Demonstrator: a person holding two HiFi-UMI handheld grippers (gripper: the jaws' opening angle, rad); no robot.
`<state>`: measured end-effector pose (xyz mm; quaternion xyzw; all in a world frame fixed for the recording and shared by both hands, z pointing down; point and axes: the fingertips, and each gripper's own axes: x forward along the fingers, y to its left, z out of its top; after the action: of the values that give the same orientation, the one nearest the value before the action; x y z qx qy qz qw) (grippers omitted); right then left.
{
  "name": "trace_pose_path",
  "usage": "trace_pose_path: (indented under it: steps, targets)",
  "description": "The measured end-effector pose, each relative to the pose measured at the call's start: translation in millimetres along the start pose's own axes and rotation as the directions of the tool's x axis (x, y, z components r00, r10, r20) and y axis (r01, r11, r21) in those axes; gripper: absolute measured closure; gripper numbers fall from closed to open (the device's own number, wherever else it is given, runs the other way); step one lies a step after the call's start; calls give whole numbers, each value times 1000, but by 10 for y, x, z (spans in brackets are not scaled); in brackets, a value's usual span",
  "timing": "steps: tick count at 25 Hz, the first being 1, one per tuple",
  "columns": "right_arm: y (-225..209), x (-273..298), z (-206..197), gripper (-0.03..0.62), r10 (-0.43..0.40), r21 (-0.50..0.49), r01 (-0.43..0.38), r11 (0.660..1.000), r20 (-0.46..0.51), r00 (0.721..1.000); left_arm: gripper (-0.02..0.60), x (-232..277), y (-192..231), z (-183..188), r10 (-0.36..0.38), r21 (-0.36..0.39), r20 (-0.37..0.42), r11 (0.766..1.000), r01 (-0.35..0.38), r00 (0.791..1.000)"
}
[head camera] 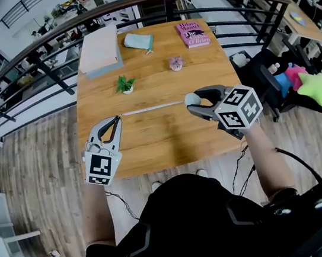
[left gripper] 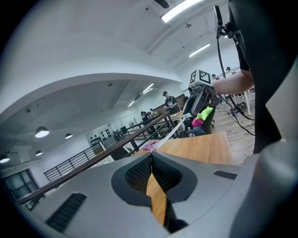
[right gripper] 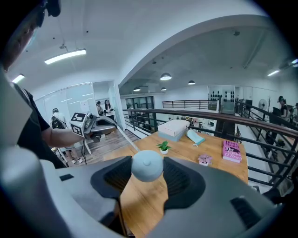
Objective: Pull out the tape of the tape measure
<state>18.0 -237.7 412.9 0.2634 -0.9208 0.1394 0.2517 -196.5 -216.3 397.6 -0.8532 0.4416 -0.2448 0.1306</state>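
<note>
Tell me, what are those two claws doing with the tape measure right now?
Left gripper shut on the end of the tape. Right gripper clamped on the round tape measure case. Tape stretched between them over the table. Nothing blocking it.

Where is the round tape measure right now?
Head view, right of centre: the tape measure is clamped in the right gripper over the table.

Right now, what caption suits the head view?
The left gripper pinches the tape; the right gripper holds its round case.
</note>
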Motion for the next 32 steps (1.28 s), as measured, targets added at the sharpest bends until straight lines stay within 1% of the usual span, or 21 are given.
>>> trace_pose_path:
  steps: [4, 6, 10, 17, 25, 29, 32]
  targets:
    - [-175, -70, -92, 370, -49, 14, 49, 999, -17, 999, 552, 6, 126, -70, 31, -51, -7, 998, -31, 1000]
    - [-243, -122, -120, 370, -63, 30, 63, 998, -12, 998, 552, 4, 174, -90, 38, -65, -9, 997, -38, 999]
    - [-293, -165, -123, 370, -61, 51, 61, 997, 3, 998, 552, 21, 204, -137, 30, -82, -15, 996, -31, 999]
    - [-348, -171, -158, 370, -67, 54, 67, 996, 1, 998, 552, 90, 191, -160, 33, -89, -19, 995, -35, 999]
    - [-460, -201, -185, 370, -93, 55, 93, 994, -10, 996, 552, 70, 248, -226, 51, -57, -50, 997, -54, 997]
    - [-490, -201, -178, 370, -105, 45, 106, 993, -18, 994, 552, 87, 239, -197, 49, -80, -39, 995, -52, 998]
    - [-486, -159, -178, 370, -96, 56, 97, 994, -17, 995, 552, 106, 212, -185, 41, -82, -33, 996, -44, 999]
